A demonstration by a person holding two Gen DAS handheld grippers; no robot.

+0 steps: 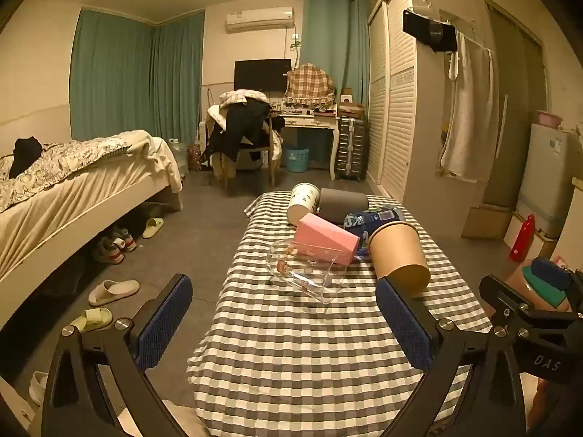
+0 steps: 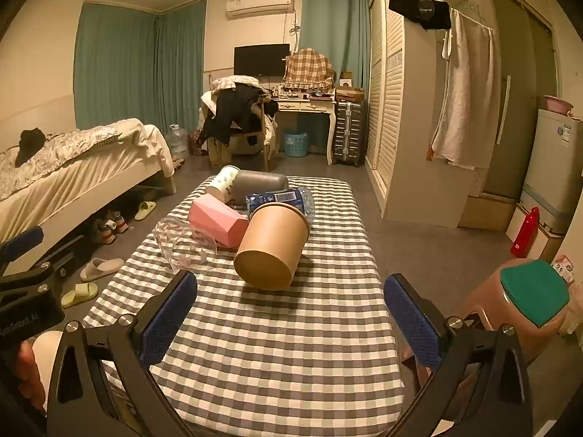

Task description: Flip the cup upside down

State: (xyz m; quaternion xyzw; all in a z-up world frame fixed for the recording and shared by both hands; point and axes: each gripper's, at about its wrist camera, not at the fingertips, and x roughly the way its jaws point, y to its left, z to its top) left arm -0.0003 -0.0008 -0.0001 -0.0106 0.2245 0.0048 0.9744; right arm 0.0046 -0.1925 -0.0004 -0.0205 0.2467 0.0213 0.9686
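Straight ahead of the right tool (image 2: 289, 318), the brown paper cup (image 2: 271, 245) lies on its side on the checked desk (image 2: 277, 357), its flat base facing the tool and its open mouth pointing away. It appears to lean against the pink cup (image 2: 218, 224) and the blue-labelled bottle (image 2: 280, 200) behind it, which probably keeps it from rolling. The right tool's fingers stand wide apart with nothing between them, and the spread looks wide enough to take the cup's body. The left tool (image 1: 284, 322) is likewise spread and empty; from its view the brown paper cup (image 1: 400, 256) sits ahead and to the right, close to its right finger.

Just left of the brown cup lies a clear glass cup (image 2: 186, 245), also tipped over, with the pink cup beyond it. Farther off are a patterned paper cup (image 2: 222, 180) and a grey cup (image 2: 258, 184). This crowding means an approach from the near side is likely the cleanest.

Between the tools and the cups the desk cloth is bare, giving room to set a cup down mouth-first. The desk's right edge runs close beyond the brown cup, and a pink stool (image 2: 517, 302) stands off that side, so a swing to the right has less margin than one toward the near edge.
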